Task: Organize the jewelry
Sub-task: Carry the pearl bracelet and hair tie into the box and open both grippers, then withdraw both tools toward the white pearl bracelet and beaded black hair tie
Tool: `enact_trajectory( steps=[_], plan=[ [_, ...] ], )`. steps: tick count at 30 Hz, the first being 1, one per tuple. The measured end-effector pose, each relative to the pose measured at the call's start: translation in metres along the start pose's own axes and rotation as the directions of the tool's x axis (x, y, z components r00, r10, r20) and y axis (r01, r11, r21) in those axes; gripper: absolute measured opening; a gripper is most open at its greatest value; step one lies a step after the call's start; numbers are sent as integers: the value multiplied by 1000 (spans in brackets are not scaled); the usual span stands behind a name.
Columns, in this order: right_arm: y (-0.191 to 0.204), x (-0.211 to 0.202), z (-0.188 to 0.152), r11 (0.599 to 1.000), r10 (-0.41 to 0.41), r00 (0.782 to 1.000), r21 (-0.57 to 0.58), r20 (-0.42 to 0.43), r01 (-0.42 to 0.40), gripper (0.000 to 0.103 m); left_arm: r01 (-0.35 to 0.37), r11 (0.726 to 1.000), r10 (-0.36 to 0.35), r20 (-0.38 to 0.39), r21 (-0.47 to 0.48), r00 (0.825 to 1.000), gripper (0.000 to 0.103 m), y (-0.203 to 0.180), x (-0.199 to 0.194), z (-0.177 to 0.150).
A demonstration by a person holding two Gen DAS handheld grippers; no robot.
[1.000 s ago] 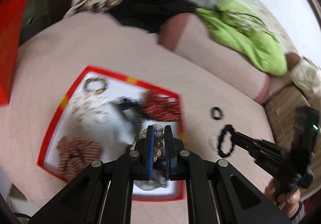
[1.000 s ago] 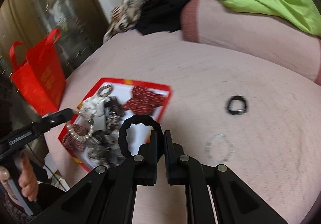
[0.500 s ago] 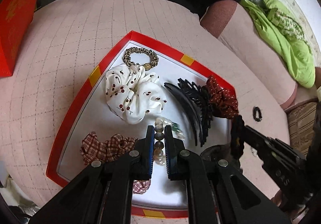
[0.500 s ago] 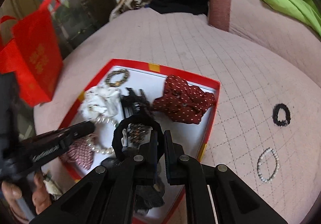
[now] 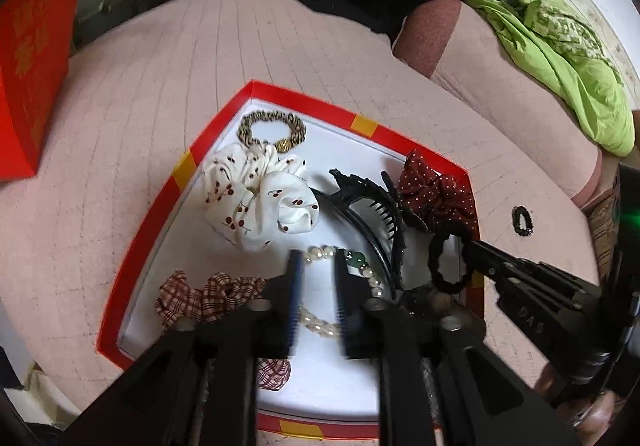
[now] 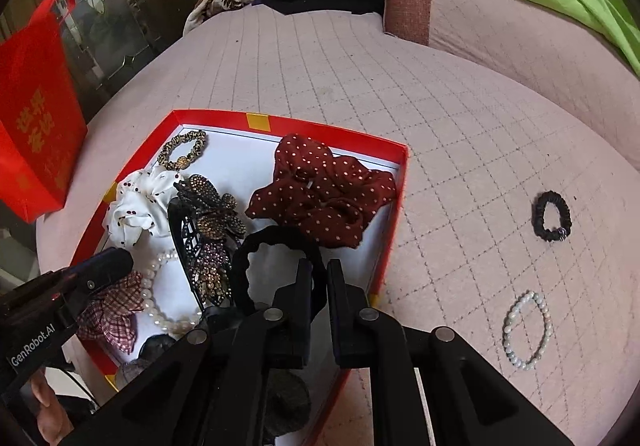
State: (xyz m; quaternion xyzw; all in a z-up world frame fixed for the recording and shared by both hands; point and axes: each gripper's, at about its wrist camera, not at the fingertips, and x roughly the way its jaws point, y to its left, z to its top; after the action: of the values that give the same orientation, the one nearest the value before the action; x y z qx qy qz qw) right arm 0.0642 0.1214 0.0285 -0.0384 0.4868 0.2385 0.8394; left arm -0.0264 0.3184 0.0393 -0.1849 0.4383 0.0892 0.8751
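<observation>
1. Scanning from the left edge, we saw a red bag [image 6: 34,126] standing beside the pink quilt [image 6: 360,86].
2. Next we found the red box [image 5: 152,206] lying on that quilt, its white floor crowded with hair things.
3. At its far corner we noted a leopard tie [image 5: 272,126], and just below it a white scrunchie [image 5: 256,198] touching it.
4. Nearer us, at the box's left side, we saw a plaid scrunchie [image 5: 200,294].
5. Our left gripper [image 5: 316,282] hovered over the middle of the box; its jaws were opening, a narrow gap, with the pearl bracelet [image 5: 320,322] lying on the floor between and under them, no longer pinched.
6. Right of it we saw a black claw clip [image 5: 372,202] and a jewelled clip [image 6: 212,222], then a maroon scrunchie [image 6: 320,190] against the right wall.
7. Our right gripper [image 6: 318,282] stood almost closed, pinching a black hair tie [image 6: 260,246] whose loop hung over the box's near right part.
8. Outside the box, on the quilt to the right, we saw a small black tie [image 6: 551,216] and, nearer, a pale bead bracelet [image 6: 526,330], well apart from the box.
9. Farthest right lay a green cloth [image 5: 560,46].
</observation>
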Motion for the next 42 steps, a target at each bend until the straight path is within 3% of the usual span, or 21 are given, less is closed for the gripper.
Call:
enact_trajectory(
  steps=[1,4,7,15,19,25,33,42],
  plan=[
    [-3,-5,-1,1000,14,1000,13,8,-14,10,-12,1000,12,16,4,1000,35,-2,-3,-2],
    [-11,-23,-7,999,37,999,25,39,-38,18,-27,1000,26,71,13,997,43,-6,-16,-8],
    [-21,-47,-19,998,61,995,29,78,-63,26,-68,997,63,114,34,991,43,-15,-27,-18],
    [-70,-96,-64,993,95,985,48,142,-103,27,-126,988,115,113,94,987,44,-45,-62,-52],
    [-104,-116,-89,989,97,981,97,170,-115,38,-137,985,123,128,105,984,49,-66,-81,-62],
    [-150,-136,-115,984,66,980,154,189,-95,38,-150,974,124,156,169,980,53,-112,-97,-75],
    [-199,-151,-131,966,19,972,246,233,-78,38,-103,970,80,114,219,990,53,-163,-100,-85],
    [-237,-167,-139,945,-7,961,316,275,-83,38,-70,974,48,104,216,993,53,-185,-106,-77]
  ],
)
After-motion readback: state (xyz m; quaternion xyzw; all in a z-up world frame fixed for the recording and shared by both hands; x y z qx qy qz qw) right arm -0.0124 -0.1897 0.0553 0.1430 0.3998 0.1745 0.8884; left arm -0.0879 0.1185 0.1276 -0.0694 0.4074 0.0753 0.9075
